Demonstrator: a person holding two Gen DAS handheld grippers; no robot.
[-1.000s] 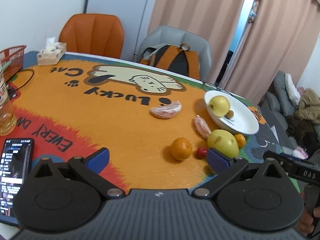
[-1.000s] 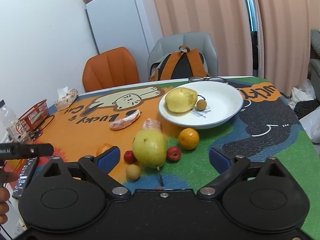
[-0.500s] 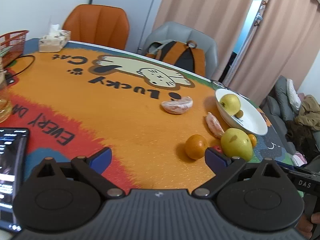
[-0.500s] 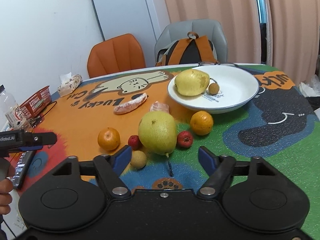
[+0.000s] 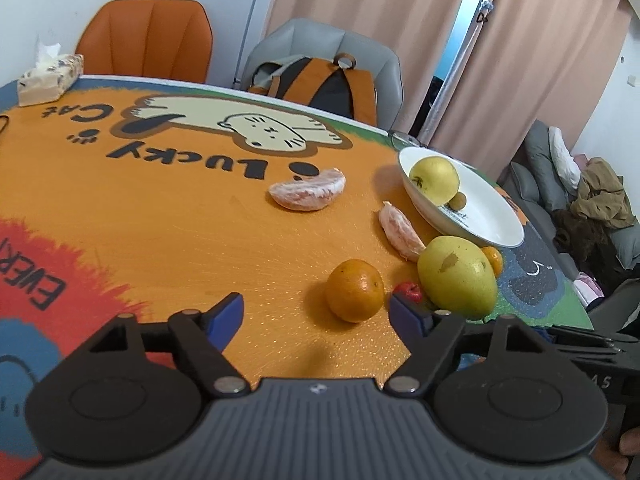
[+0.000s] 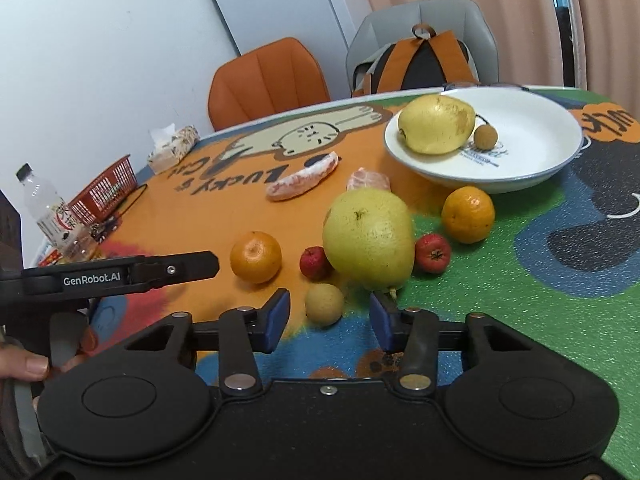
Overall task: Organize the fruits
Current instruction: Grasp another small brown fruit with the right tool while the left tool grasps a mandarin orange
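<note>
Right, both grippers hover low over the table with its cat-print cover, and neither grasps anything. The left gripper has its blue fingers spread wide, and an orange sits on the cover just ahead of the gap, nearer the right-hand finger. Over on the other side, the right gripper is also spread apart, with a small tan fruit lying between its fingertips, untouched on either side. Just beyond that sits a big yellow-green pomelo, flanked by two little red fruits, and a second orange rests near the rim of the white plate. On the plate there's a yellow pear with a small brown fruit touching it. Two peeled citrus segments lie loose on the orange part of the cover, well apart from the plate. A tissue box stands at the far edge.
</note>
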